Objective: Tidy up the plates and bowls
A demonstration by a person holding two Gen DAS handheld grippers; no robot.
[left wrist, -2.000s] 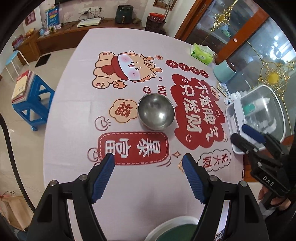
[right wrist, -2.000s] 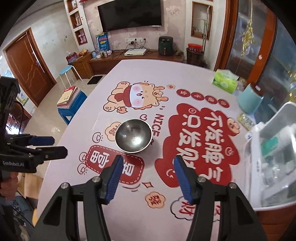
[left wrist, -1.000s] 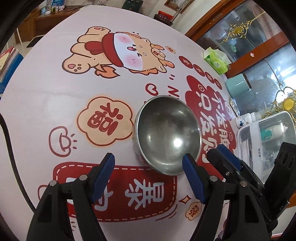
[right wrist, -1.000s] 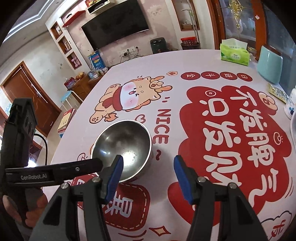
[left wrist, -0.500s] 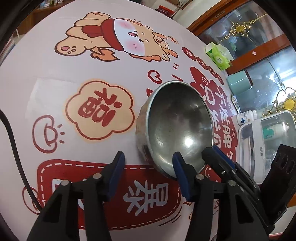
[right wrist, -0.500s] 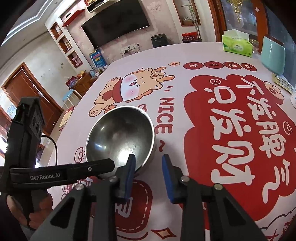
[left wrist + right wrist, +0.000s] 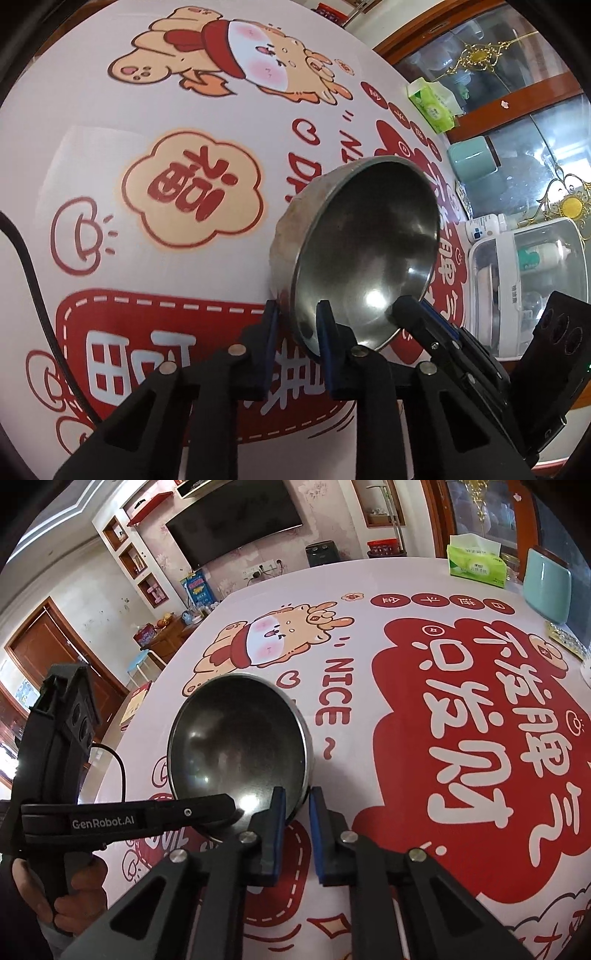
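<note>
A steel bowl (image 7: 365, 251) is tilted up off the printed tablecloth (image 7: 110, 177). It also shows in the right wrist view (image 7: 236, 746). My left gripper (image 7: 297, 325) is shut on the bowl's near-left rim, one blue pad outside and one inside. My right gripper (image 7: 295, 805) is shut on the bowl's near-right rim. Each gripper shows in the other's view: the right gripper (image 7: 424, 321) at the bowl's lower right, the left gripper (image 7: 207, 805) reaching in from the left.
A green tissue pack (image 7: 474, 563), a teal container (image 7: 546, 587) and a white lidded plastic box (image 7: 528, 280) stand along the table's right side. A black cable (image 7: 29, 273) hangs at the left.
Both grippers came in to the bowl and closed on its near rim, left one on the left, right one on the right. The bowl has tipped up from the cloth.
</note>
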